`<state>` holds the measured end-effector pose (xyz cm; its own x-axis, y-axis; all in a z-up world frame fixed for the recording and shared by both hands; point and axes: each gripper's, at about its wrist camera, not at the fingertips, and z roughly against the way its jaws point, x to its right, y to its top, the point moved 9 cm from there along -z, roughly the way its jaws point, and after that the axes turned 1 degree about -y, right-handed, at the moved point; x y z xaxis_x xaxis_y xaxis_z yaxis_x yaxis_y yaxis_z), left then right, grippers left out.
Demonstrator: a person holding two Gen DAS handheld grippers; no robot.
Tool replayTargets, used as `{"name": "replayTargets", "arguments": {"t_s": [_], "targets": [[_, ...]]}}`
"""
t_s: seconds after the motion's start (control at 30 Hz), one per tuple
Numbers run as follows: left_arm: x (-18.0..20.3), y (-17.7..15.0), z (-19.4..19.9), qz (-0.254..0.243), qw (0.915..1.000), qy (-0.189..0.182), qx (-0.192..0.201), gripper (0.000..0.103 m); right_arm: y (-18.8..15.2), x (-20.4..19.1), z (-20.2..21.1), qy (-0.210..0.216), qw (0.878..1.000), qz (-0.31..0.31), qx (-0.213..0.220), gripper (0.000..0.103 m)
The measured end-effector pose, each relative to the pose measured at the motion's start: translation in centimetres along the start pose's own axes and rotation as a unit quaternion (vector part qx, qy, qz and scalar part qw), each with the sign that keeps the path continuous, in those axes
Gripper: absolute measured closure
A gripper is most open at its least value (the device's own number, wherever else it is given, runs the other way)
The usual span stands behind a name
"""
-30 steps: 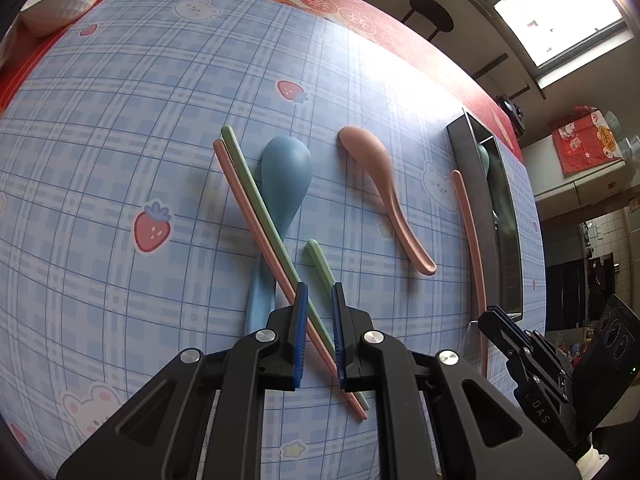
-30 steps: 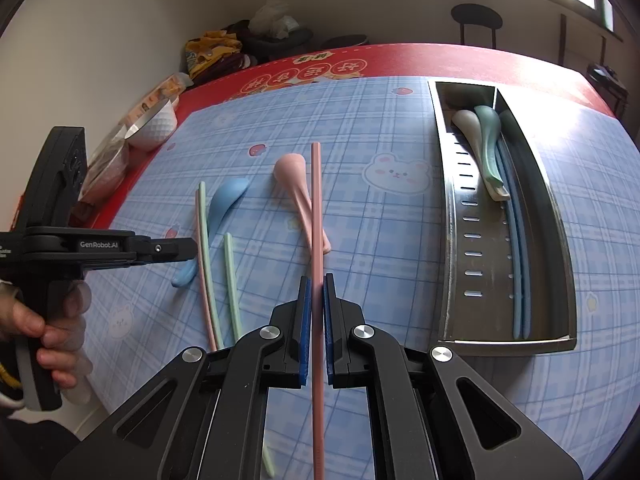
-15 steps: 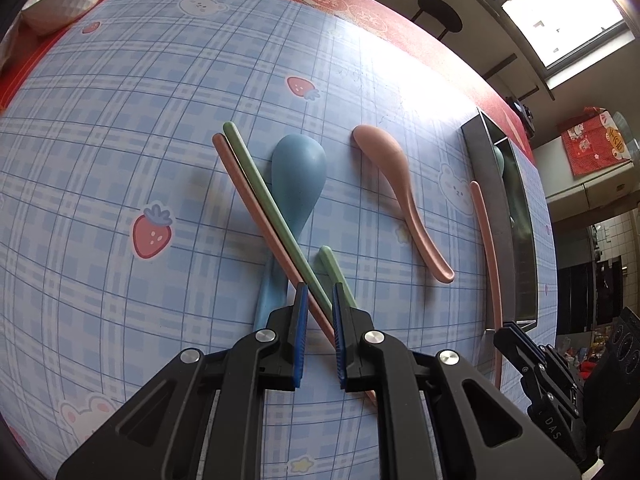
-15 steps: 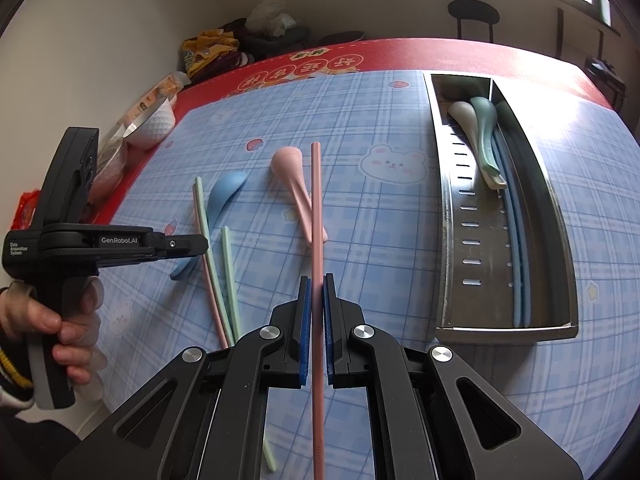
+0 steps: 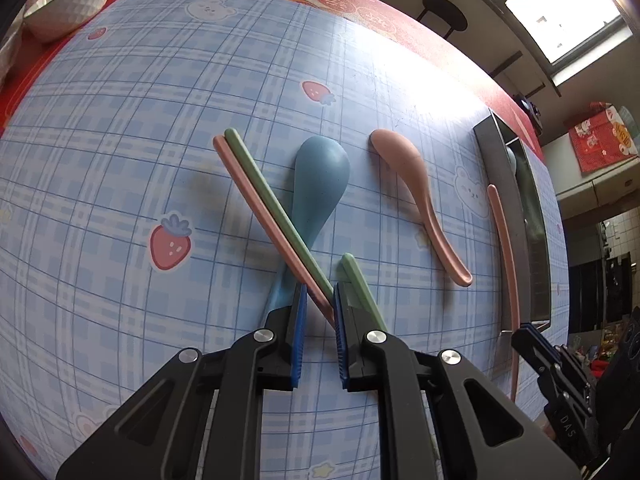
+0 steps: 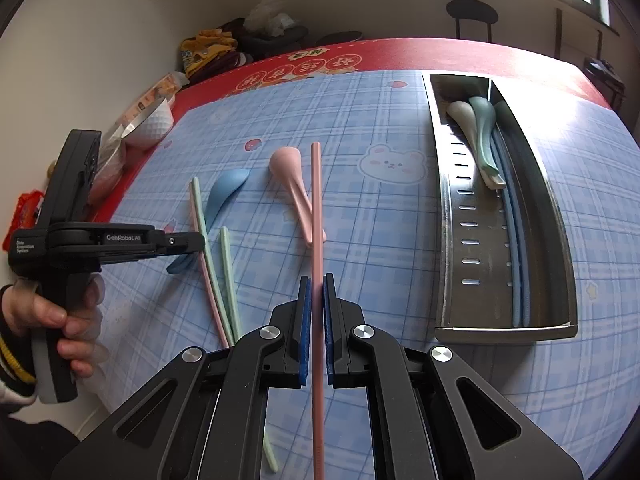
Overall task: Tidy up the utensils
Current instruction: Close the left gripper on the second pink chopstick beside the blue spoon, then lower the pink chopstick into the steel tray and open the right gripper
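Right claw (image 6: pixel 316 294) tilts down over the bench (image 6: pixel 380 240), clamped on a pink chopstick (image 6: pixel 317 216). Left claw (image 5: pixel 320 300) nearly closed around pink-and-green chopsticks (image 5: pixel 276 212); contact unclear. Only the right view shows the tray (image 6: pixel 452 208) interior.

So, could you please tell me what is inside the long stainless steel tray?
Inside the long stainless steel tray lie a cream spoon and a teal-green spoon side by side, with blue chopsticks running lengthwise beside them. The spoons cover the chopsticks' far ends.
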<state>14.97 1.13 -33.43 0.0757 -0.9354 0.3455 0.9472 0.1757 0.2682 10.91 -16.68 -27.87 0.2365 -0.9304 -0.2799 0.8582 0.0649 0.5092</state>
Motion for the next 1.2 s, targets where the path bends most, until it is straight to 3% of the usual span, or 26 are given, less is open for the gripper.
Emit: {"name": "replayTargets", "arguments": {"t_s": [0.13,0.53,0.73,0.9,1.2], "targets": [[-0.5,-0.3,0.3,-0.019,0.9996,0.020,-0.001,0.090,0.0,-0.1,-0.1,0.001,1.000,0.000,0.000,0.097],[-2.9,-0.2,1.1,0.023,0.9991,0.034,-0.007,0.089,0.0,-0.5,-0.3,0.005,1.000,0.003,-0.002,0.097],[-2.9,0.2,1.2,0.014,0.9985,0.053,0.000,0.088,0.0,-0.4,-0.2,0.004,1.000,0.002,0.000,0.097],[-3.2,-0.3,0.9,0.011,0.9981,0.061,-0.001,0.097,0.0,-0.2,0.0,0.002,1.000,-0.004,0.002,0.097],[-4.1,-1.0,3.7,-0.001,0.9977,0.062,0.026,0.098,0.0,-0.4,0.2,0.007,1.000,-0.004,0.005,0.097]]}}
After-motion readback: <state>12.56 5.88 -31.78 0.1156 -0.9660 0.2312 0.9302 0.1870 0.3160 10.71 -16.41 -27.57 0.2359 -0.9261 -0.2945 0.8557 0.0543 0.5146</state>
